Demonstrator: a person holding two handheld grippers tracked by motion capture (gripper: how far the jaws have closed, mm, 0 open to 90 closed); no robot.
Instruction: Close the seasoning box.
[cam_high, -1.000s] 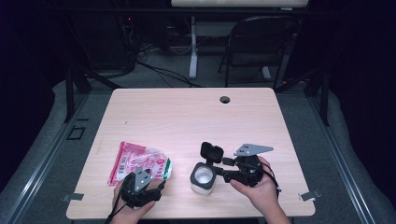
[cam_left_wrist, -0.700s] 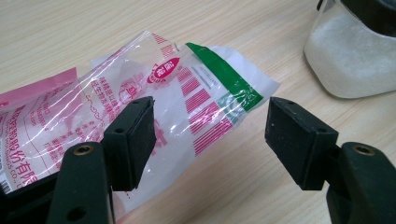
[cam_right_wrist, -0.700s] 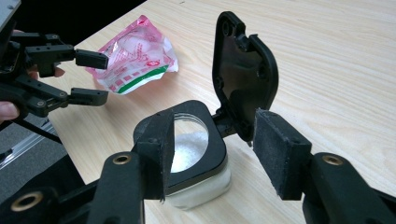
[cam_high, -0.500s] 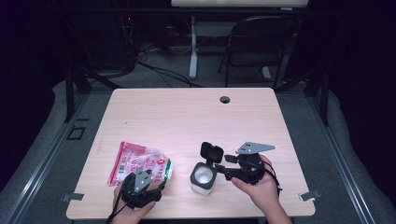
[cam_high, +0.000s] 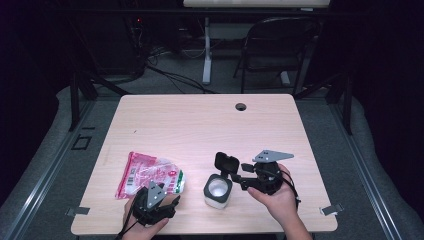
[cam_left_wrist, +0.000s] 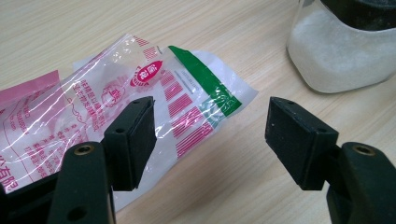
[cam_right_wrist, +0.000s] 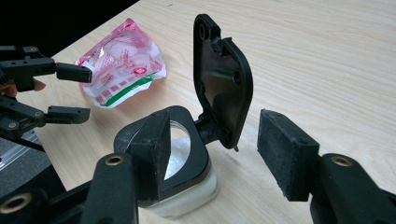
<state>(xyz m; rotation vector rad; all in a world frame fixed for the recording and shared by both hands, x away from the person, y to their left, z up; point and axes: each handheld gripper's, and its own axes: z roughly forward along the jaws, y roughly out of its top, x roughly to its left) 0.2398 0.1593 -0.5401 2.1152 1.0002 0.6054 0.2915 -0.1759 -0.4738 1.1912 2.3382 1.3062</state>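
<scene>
A square glass jar (cam_high: 218, 191) of white powder stands near the table's front edge, and its black hinged lid (cam_high: 226, 163) is flipped upright. My right gripper (cam_high: 235, 177) reaches the jar from the right. In the right gripper view its jaws (cam_right_wrist: 219, 149) have just been opening; they stand open, with the lid's (cam_right_wrist: 224, 79) lower edge between them and no pad pressing on it. To the left lies a pink, green and clear plastic bag (cam_high: 150, 175). My left gripper (cam_left_wrist: 210, 135) is open just over the bag's (cam_left_wrist: 154, 93) green corner and holds nothing.
The light wooden table (cam_high: 200, 125) has a cable hole (cam_high: 241, 106) at its far edge. Beyond it stand a folding chair (cam_high: 280, 45) and a desk leg with cables. The jar (cam_left_wrist: 341, 56) sits close to the right of the left gripper.
The right hand has shifted a little beside the jar. The left gripper, the bag and the jar have stayed put.
</scene>
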